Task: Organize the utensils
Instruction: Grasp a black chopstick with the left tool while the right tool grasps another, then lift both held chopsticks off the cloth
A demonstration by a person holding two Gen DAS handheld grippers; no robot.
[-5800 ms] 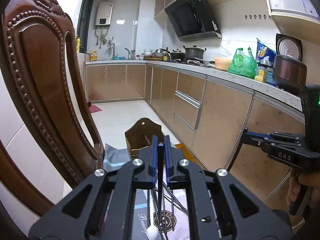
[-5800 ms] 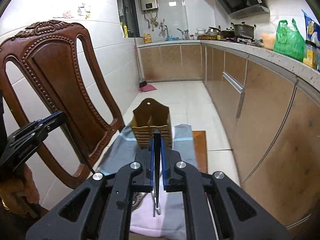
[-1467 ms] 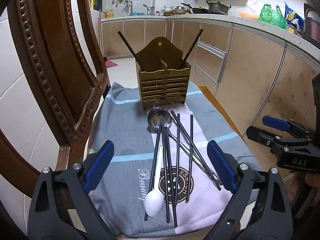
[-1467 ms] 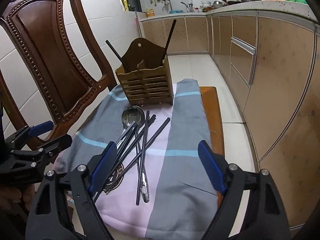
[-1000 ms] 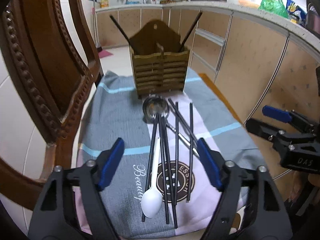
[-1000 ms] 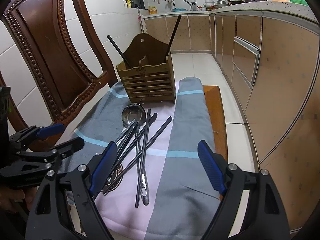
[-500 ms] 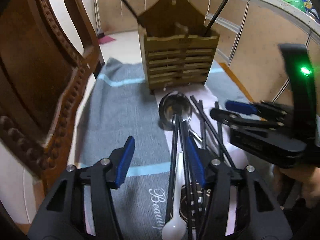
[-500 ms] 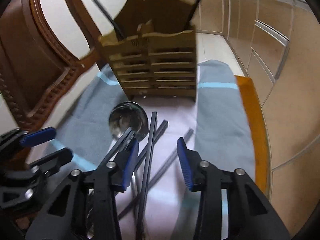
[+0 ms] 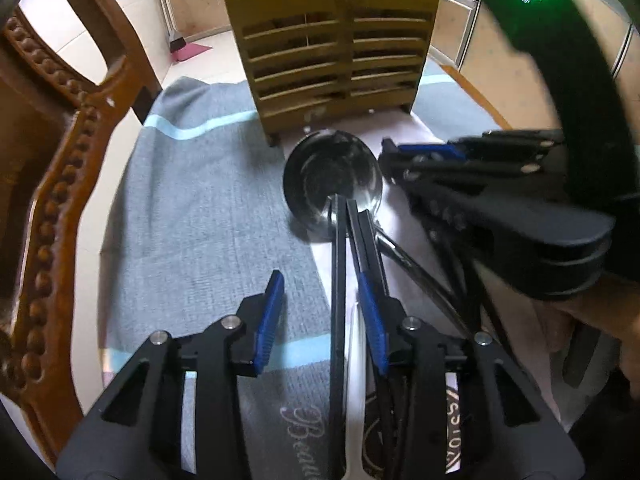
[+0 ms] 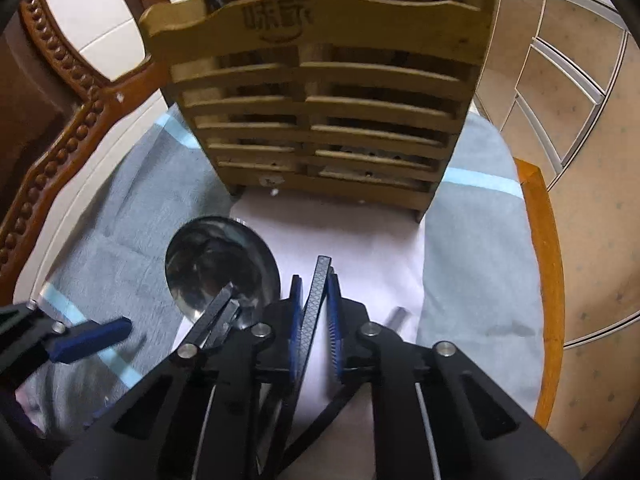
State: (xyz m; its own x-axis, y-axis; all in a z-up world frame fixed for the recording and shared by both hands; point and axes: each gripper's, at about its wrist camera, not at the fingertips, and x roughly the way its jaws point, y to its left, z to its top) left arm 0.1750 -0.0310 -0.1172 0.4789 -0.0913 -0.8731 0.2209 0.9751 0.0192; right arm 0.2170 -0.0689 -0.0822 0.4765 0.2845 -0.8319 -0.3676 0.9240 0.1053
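While both grippers hang low over the cloth (image 9: 208, 184), items stand thus. Right gripper (image 10: 314, 320): fingers have just been closing, now pinching one black chopstick (image 10: 320, 280) just short of the wooden utensil holder (image 10: 320, 120). Left gripper (image 9: 320, 312): fingers have just been closing, still partly spread, astride a black chopstick (image 9: 338, 280) and white spoon handle (image 9: 356, 380), not pressing either. Steel ladle (image 9: 332, 176): bowl just before the holder, chopstick tips resting on it. Carved chair (image 9: 60, 160): beside the cloth.
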